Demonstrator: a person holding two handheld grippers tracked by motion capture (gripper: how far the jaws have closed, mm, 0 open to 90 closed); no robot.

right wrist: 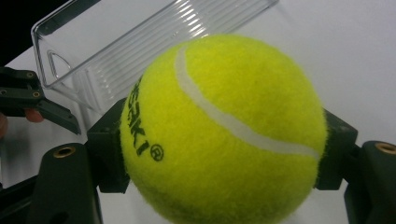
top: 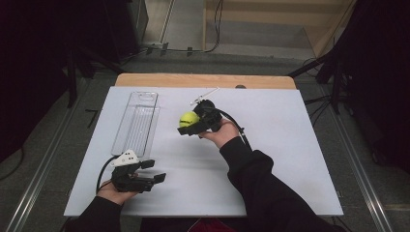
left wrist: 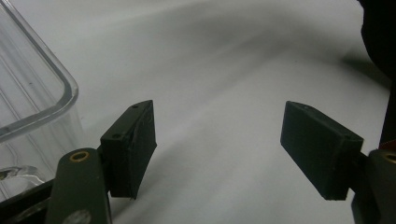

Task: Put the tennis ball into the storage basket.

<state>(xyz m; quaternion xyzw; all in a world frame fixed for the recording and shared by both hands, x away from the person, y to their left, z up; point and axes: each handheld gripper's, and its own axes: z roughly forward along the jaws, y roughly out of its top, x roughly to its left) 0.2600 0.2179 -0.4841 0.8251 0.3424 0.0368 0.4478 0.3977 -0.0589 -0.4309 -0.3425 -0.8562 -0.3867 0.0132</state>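
A yellow tennis ball (top: 187, 119) (right wrist: 224, 130) with a white seam and black print sits between the jaws of my right gripper (top: 189, 124), which is shut on it above the middle of the white table (top: 270, 145). In the right gripper view both pads press the ball's sides. A clear plastic tray (top: 137, 122) (right wrist: 116, 46) lies empty to the left of the ball. My left gripper (top: 155, 170) (left wrist: 217, 149) rests low near the table's front left, just below the tray's near end, its jaws wide apart with nothing between them.
A corner of the clear tray (left wrist: 32, 102) stands close to the left gripper's left jaw. A small white object (top: 203, 95) lies behind the right gripper. The wooden table edge (top: 203, 79) runs along the back. Dark stands and cables flank the table.
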